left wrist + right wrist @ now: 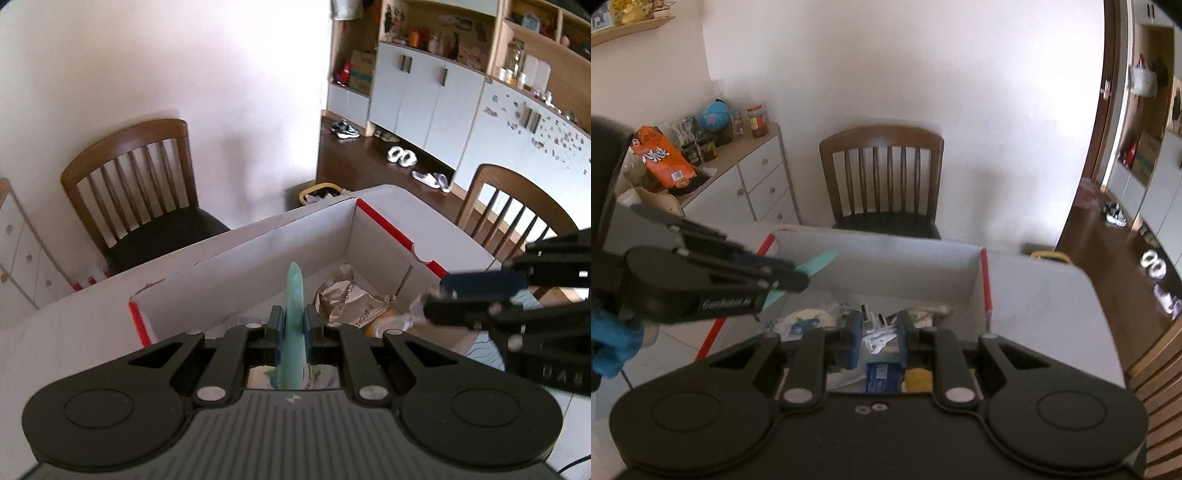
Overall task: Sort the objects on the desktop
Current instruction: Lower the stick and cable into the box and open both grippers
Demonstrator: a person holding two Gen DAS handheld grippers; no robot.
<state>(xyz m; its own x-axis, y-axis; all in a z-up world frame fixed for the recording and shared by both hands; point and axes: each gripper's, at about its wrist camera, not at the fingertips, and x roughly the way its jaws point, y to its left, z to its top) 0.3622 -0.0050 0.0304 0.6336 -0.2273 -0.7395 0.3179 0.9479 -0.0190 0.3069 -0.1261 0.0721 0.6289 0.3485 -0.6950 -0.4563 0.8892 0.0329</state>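
- Left claw (pixel 293 325) is clamped tight on a thin teal stick (pixel 294 295). Could be a spatula or a file, can't tell which. It stands straight up between the pads in my left view, tip well past the fingertips.
- Everything hinges on the stick versus the box (pixel 258 236). The stick's long axis points out along the claw, aimed toward the box's far wall. In that view the tip sits over the open box, not over the rim.
- From the right view the left claw (pixel 798 278) comes in from the box's left side. The stick (pixel 820 260) pokes out in front of the far wall, above the red-edged left rim. Whether the gripped end has cleared the rim, I can't say for sure.
- Right claw (pixel 875 332) is also closed, on something white (pixel 877 338), maybe a clip or a bit of plastic. It's too small and cluttered to name. It hangs over the middle of the box.
- In the left view the right claw (pixel 439 295) is over the box's right side, blurry.
- Inside the box: crumpled paper (pixel 347 295), wrappers, a blue packet (pixel 882 374), something yellow (pixel 918 380).
- My guess is both claws are set up for a drop. The left one is nearer the box's left rim, so I'd want the stick fully inside that rim before letting go, or it could tip out onto the tabletop (pixel 1045 295).
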